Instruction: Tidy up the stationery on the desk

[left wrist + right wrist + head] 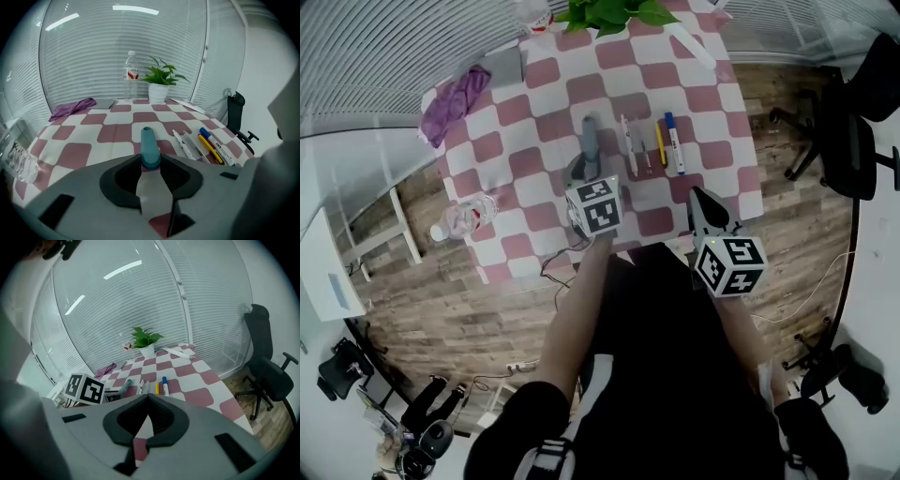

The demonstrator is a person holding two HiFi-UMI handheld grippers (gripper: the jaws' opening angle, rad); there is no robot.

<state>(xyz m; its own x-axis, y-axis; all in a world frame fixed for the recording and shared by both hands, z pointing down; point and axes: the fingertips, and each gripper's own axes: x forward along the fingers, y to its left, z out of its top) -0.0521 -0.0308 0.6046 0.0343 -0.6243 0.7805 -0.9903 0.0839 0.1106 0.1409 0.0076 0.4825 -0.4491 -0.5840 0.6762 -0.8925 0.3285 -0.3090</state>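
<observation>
While the left tool grips the teal marker by its near end, with one jaw pressed on each side of the barrel, the marker points toward 12 o'clock above the checked pink-and-white table. Whether its far tip touches the cloth cannot be told.

The right tool is closed, jaws together and nothing between them. It hangs over the table's near edge at about 5 o'clock, well apart from the left tool.

At 3 o'clock of the teal marker, four items lie side by side, roughly parallel, in this order going outward:
- white pen
- short grey pen
- yellow pen
- blue-capped marker

None of them touches either tool.

At the table's 12 o'clock edge stand a potted plant and, just beside it, a water bottle. A purple cloth lies crumpled near the 10 o'clock corner.
</observation>
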